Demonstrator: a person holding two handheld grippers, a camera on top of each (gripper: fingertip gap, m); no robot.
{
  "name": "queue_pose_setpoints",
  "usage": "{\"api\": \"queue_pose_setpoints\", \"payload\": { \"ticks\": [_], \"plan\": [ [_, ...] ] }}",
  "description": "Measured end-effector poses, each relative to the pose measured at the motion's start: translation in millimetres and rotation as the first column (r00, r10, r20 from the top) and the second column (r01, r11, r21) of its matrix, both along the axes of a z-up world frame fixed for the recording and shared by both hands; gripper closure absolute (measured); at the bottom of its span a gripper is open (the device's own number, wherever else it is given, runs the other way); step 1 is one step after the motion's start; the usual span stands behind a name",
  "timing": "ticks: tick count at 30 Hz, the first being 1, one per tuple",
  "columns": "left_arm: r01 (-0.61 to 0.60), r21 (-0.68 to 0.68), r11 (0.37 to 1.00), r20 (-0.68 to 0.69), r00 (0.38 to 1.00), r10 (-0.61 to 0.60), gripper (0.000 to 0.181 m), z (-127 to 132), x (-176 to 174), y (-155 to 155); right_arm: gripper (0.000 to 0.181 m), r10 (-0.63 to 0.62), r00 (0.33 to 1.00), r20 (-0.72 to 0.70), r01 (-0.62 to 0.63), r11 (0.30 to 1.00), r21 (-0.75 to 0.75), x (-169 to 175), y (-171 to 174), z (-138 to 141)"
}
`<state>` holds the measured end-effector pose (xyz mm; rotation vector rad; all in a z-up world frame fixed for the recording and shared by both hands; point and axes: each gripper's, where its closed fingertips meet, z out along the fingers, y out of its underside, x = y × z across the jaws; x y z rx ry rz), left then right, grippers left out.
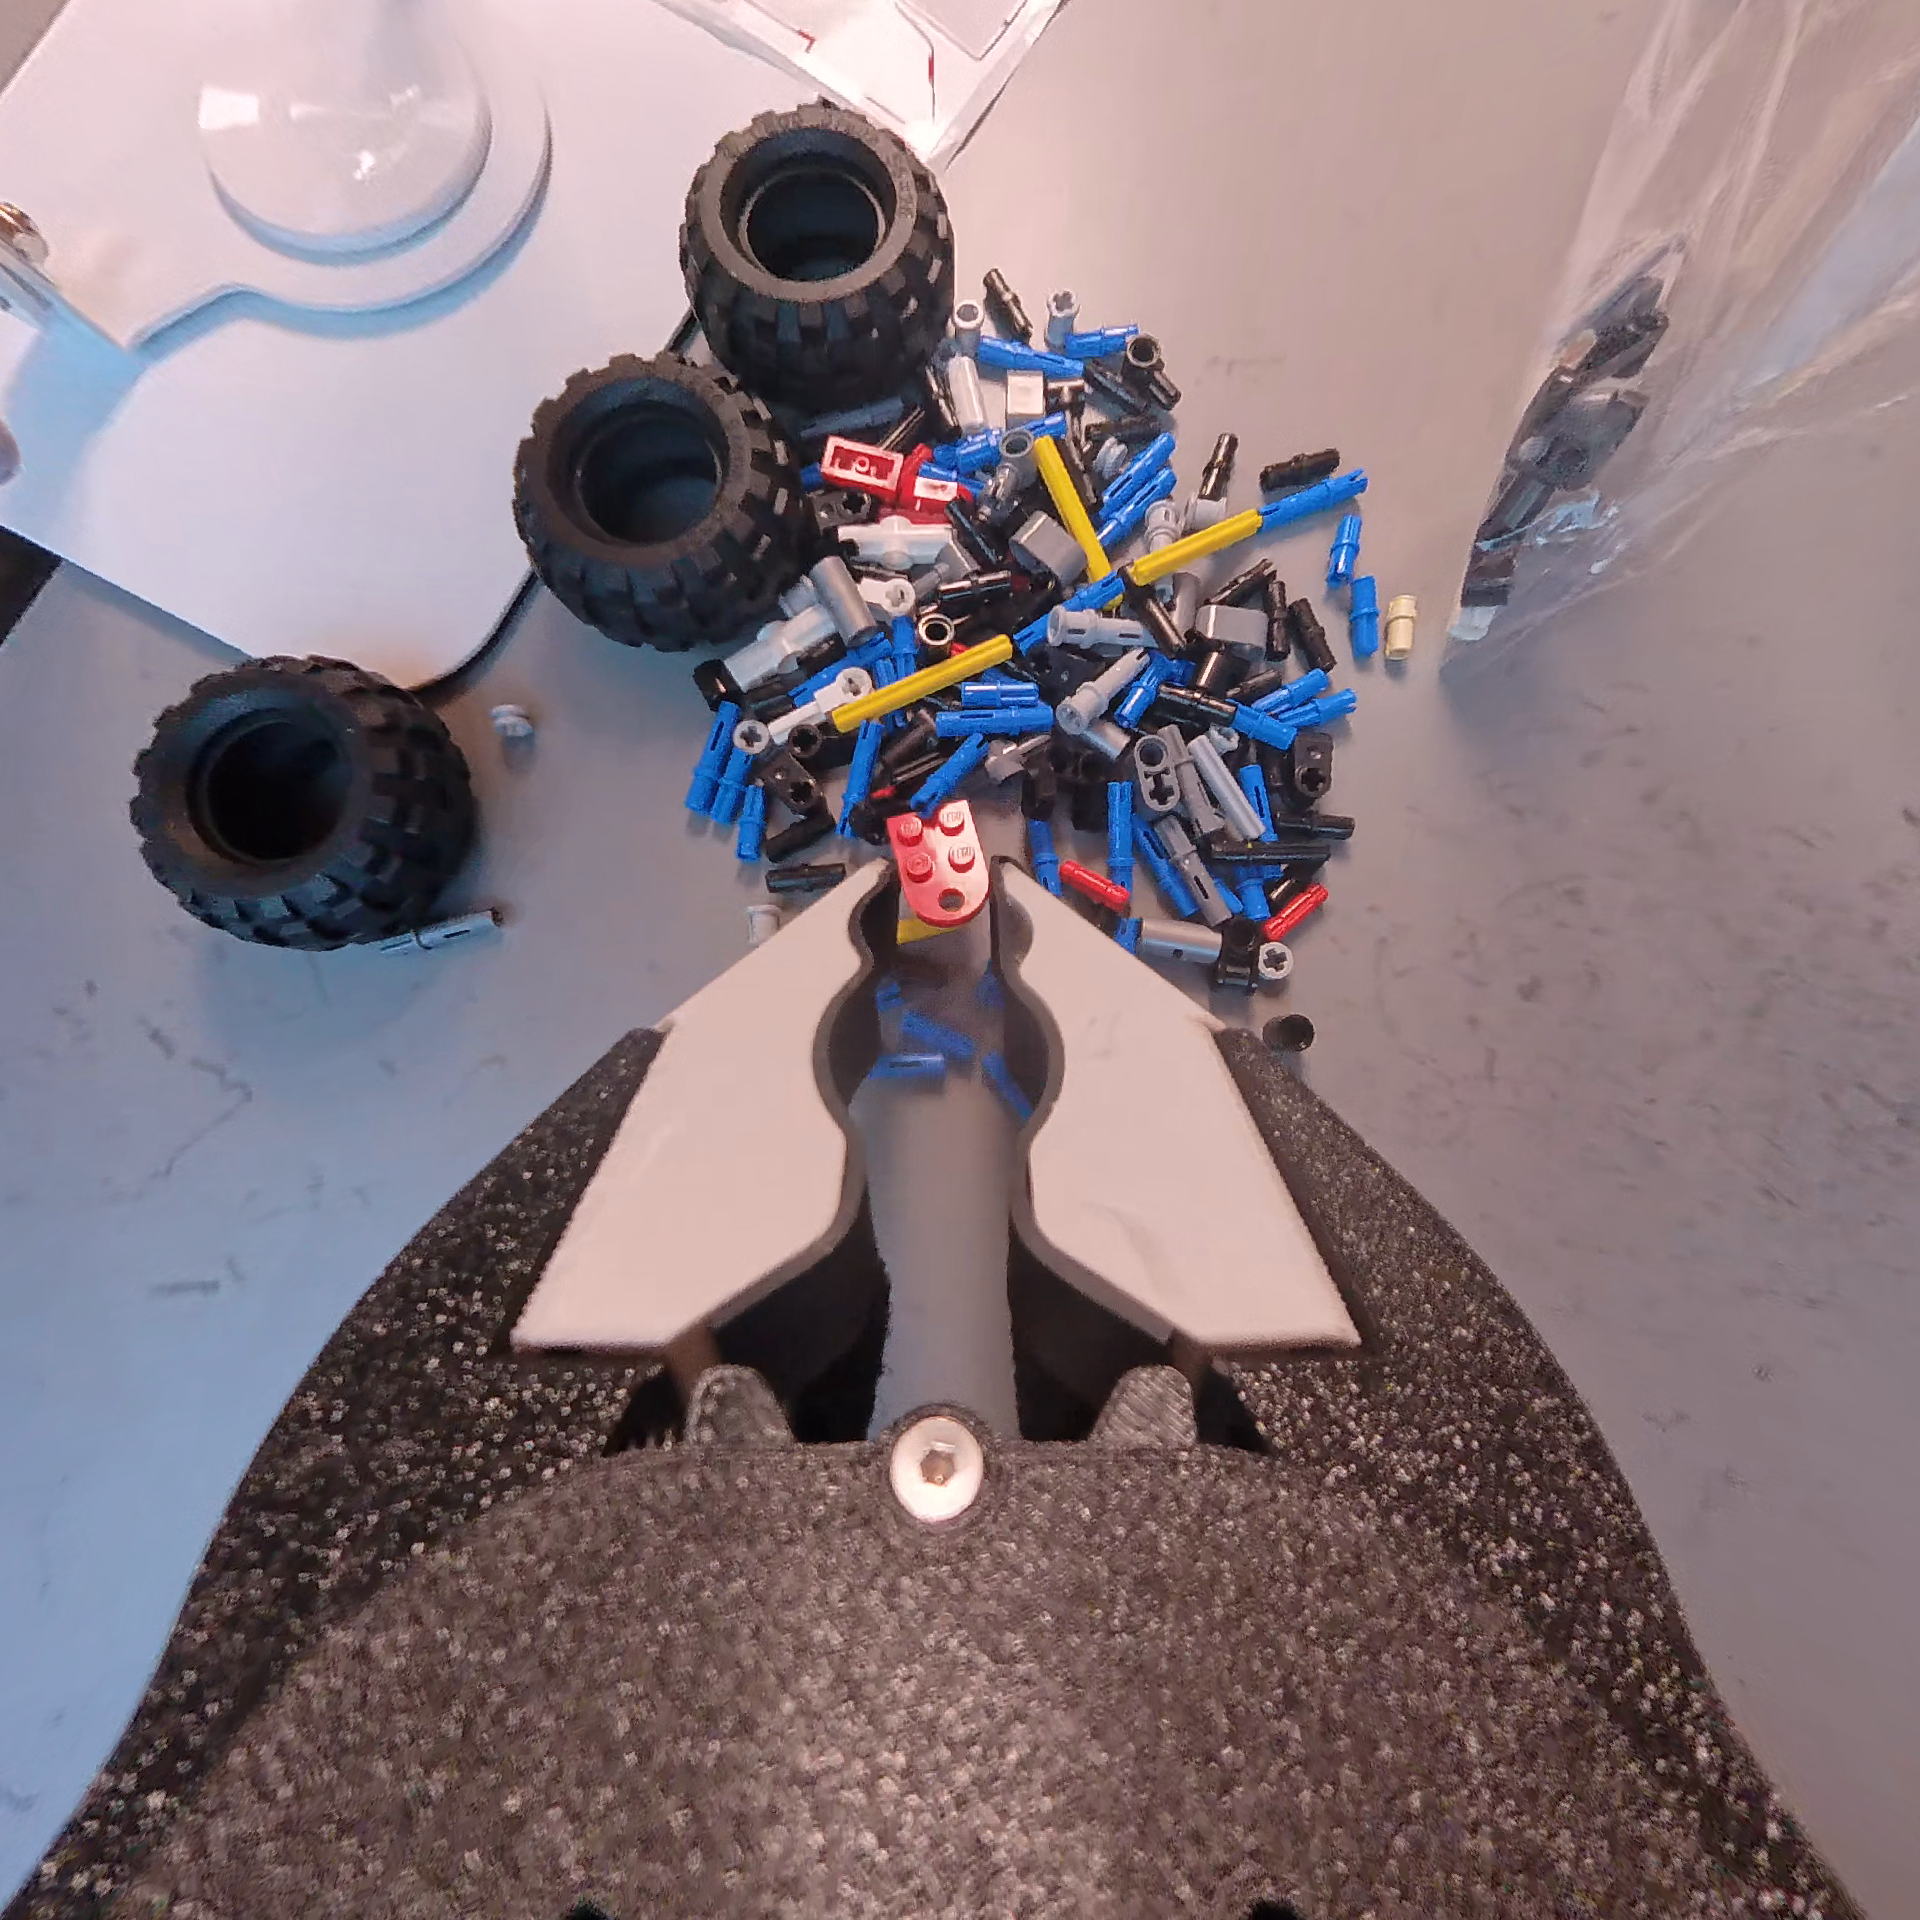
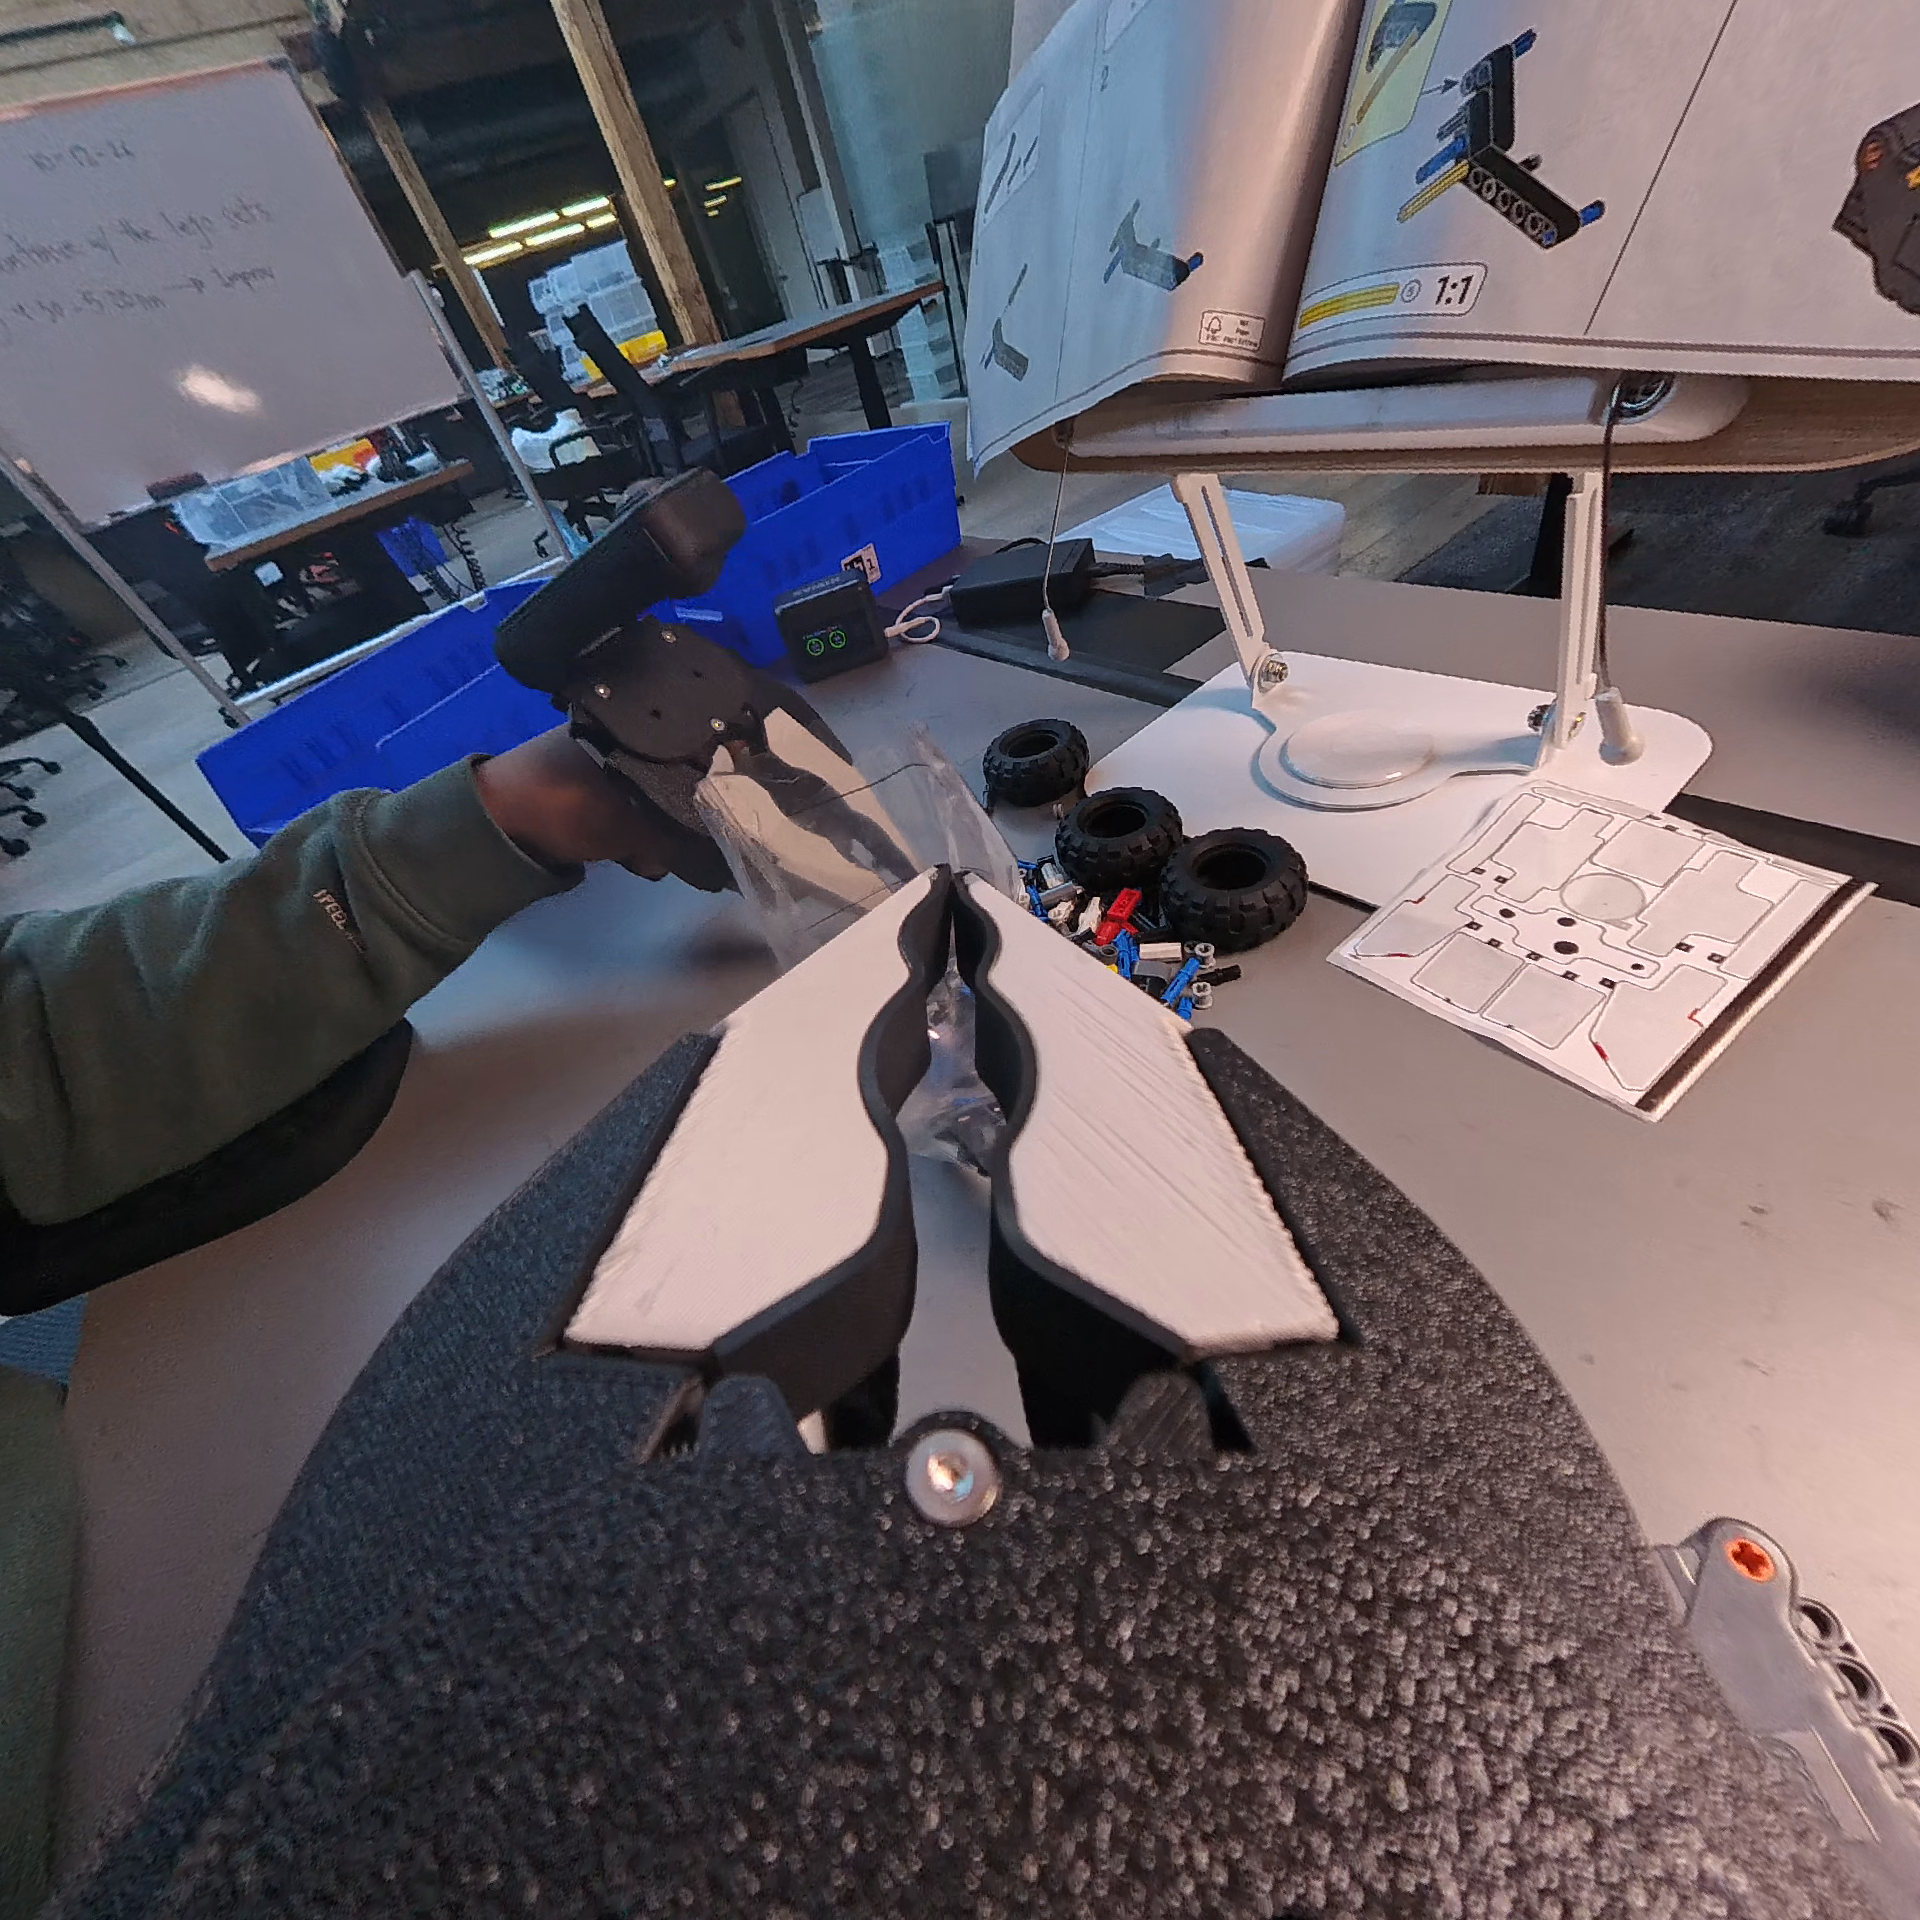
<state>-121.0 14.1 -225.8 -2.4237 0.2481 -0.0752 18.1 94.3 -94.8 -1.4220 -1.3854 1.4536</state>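
Plastic bricks [image 1: 1039,665], a loose pile of blue, black, grey, yellow and red pins, are lying on the grey table [image 1: 1558,1143], with three black tyres [image 1: 655,499] sitting just to their left, two of them on a white stand base [image 1: 260,436]. Over the pile's near edge the left gripper [image 1: 940,883] is pinching a red studded plate [image 1: 935,868] between narrowly spread fingers. Farther right, the right gripper [image 2: 951,883] is clamping a clear plastic bag [image 2: 945,1081], fingertips nearly touching, beside a sticker sheet [image 2: 1590,935].
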Motion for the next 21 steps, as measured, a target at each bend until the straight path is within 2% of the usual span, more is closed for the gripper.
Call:
{"api": "queue_pose_setpoints", "payload": {
  "ticks": [3,5,8,10,13,16,21],
  "plan": [
    [0.028,0.069,0.997,0.018,0.999,-0.029,0.165,24,4,-2,0.181,-0.004,1.000,0.000,0.004,1.000,0.010,0,0,0],
    [0.049,0.179,0.983,0.057,0.997,-0.060,0.165,59,15,1,0.181,-0.005,1.000,0.001,0.005,1.000,0.021,0,-2,0],
    [0.115,0.363,0.925,0.128,0.977,-0.172,0.165,123,53,8,0.181,0.002,1.000,0.006,-0.002,1.000,0.020,-3,-6,-1],
    [0.174,0.399,0.900,0.121,0.963,-0.240,0.165,146,80,13,0.181,0.009,1.000,0.014,-0.010,1.000,0.019,-7,-11,-3],
    [0.221,0.361,0.906,0.068,0.963,-0.262,0.165,143,99,24,0.181,0.022,1.000,0.017,-0.022,0.999,0.025,-10,-19,-3],
    [0.259,0.334,0.906,0.107,0.945,-0.309,0.157,133,113,25,0.181,0.020,1.000,0.019,-0.020,0.999,0.028,-9,-21,-4],
    [0.158,0.412,0.897,0.146,0.960,-0.237,0.155,145,81,23,0.181,-0.009,1.000,0.015,0.009,1.000,0.015,-6,-10,-2]
  ]
}}
